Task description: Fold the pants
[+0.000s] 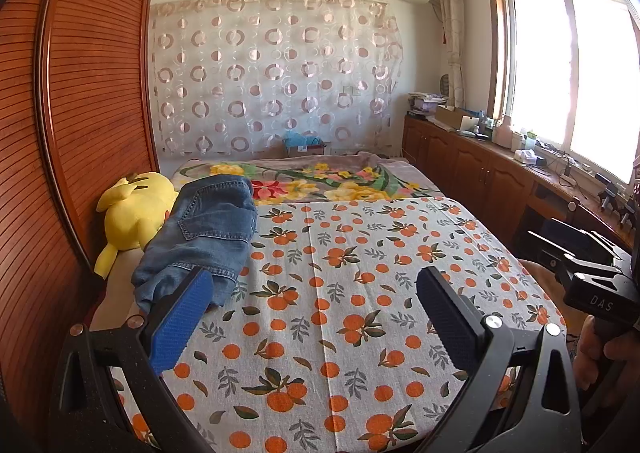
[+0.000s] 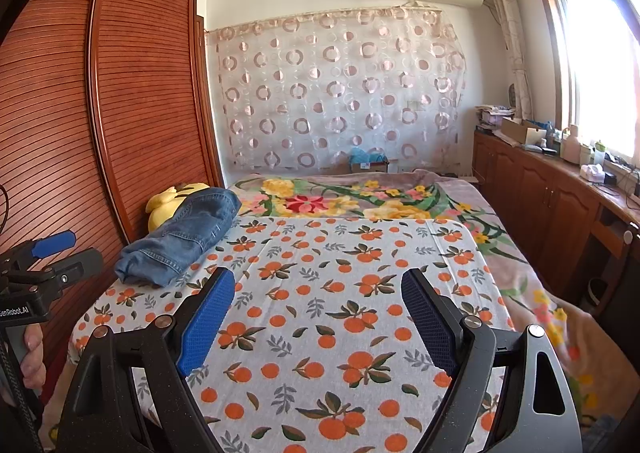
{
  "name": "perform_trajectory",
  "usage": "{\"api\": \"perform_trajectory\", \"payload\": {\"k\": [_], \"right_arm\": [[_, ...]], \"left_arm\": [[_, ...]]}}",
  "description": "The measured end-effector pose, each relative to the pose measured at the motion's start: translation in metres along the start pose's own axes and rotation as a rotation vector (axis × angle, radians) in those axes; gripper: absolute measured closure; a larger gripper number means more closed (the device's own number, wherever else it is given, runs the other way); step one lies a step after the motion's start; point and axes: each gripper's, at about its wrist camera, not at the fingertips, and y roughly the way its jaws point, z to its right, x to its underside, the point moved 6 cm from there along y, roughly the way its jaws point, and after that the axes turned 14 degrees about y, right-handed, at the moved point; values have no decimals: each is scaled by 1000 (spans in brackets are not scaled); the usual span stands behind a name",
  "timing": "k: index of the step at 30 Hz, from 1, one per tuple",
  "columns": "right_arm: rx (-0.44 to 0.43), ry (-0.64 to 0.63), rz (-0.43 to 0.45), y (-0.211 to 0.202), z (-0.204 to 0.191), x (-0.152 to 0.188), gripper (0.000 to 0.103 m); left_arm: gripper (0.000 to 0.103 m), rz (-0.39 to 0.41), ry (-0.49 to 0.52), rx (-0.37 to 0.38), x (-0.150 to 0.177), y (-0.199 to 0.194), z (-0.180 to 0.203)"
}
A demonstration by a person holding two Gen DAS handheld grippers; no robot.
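Note:
A pair of blue jeans (image 1: pixel 204 233) lies folded into a thick bundle on the left side of the orange-print bedsheet (image 1: pixel 360 253). My left gripper (image 1: pixel 315 275) is open above the sheet with nothing between its blue pads; its left fingertip sits just in front of the bundle's near hem. In the right wrist view the jeans (image 2: pixel 180 241) rest to the far left of my right gripper (image 2: pixel 318 275), which is open over bare sheet (image 2: pixel 340 253) and holds nothing. The left gripper (image 2: pixel 68 253) shows at that view's left edge, held by a hand (image 2: pixel 34 353).
A yellow plush toy (image 1: pixel 132 213) lies against the jeans beside the wooden wardrobe (image 1: pixel 80 93). A floral blanket (image 1: pixel 320 181) covers the far half of the bed. Cluttered wooden cabinets (image 1: pixel 480 169) line the right wall under the window.

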Motion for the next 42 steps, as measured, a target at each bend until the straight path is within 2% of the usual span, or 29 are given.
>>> {"api": "perform_trajectory", "payload": {"k": [42], "right_arm": [[-4, -1, -1, -1, 5, 11, 16]], "left_arm": [[1, -1, 0, 0, -2, 0, 2]]}}
